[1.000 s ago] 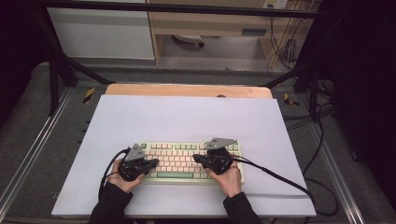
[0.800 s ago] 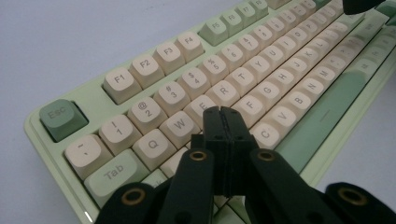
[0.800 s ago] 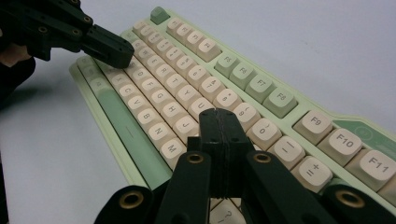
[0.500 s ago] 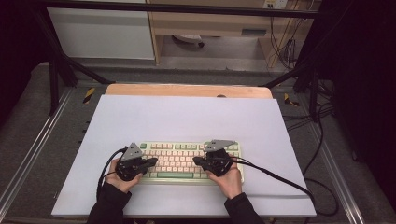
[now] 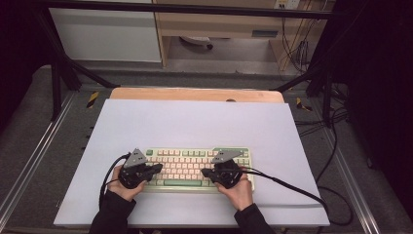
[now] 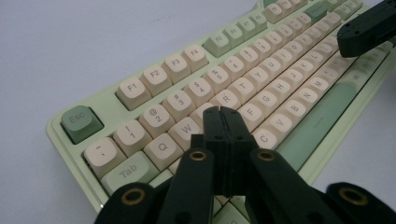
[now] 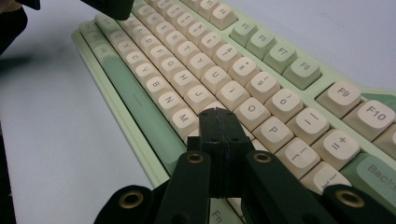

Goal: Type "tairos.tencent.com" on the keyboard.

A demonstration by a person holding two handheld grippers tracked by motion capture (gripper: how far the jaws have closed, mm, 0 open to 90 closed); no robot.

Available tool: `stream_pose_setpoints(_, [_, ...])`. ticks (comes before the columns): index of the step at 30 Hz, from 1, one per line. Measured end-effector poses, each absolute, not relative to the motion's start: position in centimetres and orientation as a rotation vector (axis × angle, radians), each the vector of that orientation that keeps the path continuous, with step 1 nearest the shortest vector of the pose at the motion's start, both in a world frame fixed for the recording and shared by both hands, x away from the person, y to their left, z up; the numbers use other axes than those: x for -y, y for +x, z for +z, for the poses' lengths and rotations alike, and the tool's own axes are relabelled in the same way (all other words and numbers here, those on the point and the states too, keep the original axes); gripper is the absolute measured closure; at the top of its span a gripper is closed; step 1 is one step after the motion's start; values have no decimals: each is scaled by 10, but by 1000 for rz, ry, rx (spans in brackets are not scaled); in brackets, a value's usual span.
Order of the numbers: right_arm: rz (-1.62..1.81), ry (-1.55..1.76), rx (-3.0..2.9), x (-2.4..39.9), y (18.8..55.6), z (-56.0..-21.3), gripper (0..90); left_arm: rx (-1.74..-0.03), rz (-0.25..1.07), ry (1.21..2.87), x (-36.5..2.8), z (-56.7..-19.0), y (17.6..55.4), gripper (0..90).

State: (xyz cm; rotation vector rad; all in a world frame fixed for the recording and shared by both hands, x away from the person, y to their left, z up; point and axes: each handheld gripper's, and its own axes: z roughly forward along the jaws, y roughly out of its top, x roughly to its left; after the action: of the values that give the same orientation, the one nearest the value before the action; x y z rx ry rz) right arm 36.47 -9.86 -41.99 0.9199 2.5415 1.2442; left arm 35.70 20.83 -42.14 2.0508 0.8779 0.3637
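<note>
A pale green keyboard (image 5: 187, 163) with cream keys lies near the front of the white mat (image 5: 195, 122). My left gripper (image 5: 158, 167) is held over its left half, and its jaws are shut with nothing between them. In the left gripper view the left gripper's (image 6: 222, 112) tip hovers just above the letter keys near W and R. My right gripper (image 5: 205, 172) is over the right half, also shut and empty. In the right gripper view the right gripper's (image 7: 217, 114) tip sits close above the keys by M and P. Both tips point inward toward each other.
The mat covers a wooden tabletop (image 5: 195, 94) inside a metal frame. A black cable (image 5: 292, 187) trails right from the right gripper across the mat, and another loops off the left one (image 5: 104, 178). More cables (image 5: 336, 146) hang beyond the table's right edge.
The left gripper has edged slightly to the left over the keyboard. The right gripper has stayed where it was, and both remain shut.
</note>
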Motion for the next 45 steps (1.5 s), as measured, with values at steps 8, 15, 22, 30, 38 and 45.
stream_pose_setpoints(8, [1234, 948, -2550, 104, 363, -427, 900, -879, 362, 2054, -208, -422, 358, 899])
stream_pose_setpoints(15, [1231, 942, -2557, 103, 363, -429, 900, -879, 362, 2055, -208, -422, 358, 899])
stream_pose_setpoints(22, [1233, 937, -2557, 104, 363, -431, 900, -880, 362, 2054, -209, -422, 358, 898])
stream_pose_setpoints(30, [1236, 942, -2558, 104, 363, -432, 900, -879, 365, 2051, -209, -422, 358, 898])
stream_pose_setpoints(38, [1275, 936, -2518, 110, 361, -421, 900, -876, 364, 2052, -209, -421, 358, 898])
stream_pose_setpoints(45, [1292, 956, -2490, 118, 363, -417, 900, -873, 365, 2046, -209, -418, 357, 898])
